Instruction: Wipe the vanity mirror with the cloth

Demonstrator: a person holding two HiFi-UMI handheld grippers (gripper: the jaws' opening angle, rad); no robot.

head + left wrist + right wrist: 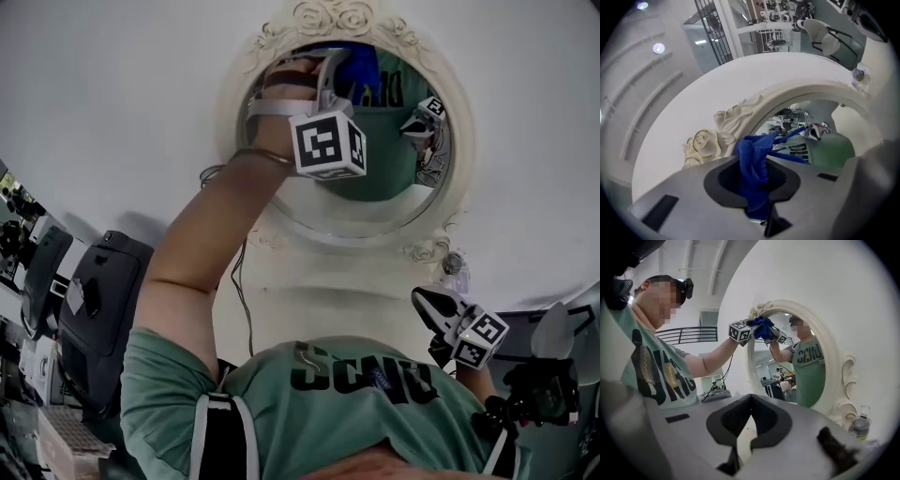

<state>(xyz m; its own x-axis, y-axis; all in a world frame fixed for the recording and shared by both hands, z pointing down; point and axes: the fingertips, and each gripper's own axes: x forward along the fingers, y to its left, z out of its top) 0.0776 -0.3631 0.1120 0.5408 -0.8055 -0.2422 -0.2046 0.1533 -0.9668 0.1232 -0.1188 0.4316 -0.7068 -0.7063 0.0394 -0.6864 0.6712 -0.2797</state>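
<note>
On the left, the raised left gripper is clamping a bunched blue cloth tightly between its jaws and is holding it at the top of the oval vanity mirror, where it appears to be touching the glass just under the carved roses of the cream frame. To wipe well, the cloth probably needs pressing flat and sweeping downward in overlapping passes, clear of the carving. On the right, the right gripper is hanging low beside the mirror's lower edge, well apart from the cloth, its jaws closed together on nothing.
</note>
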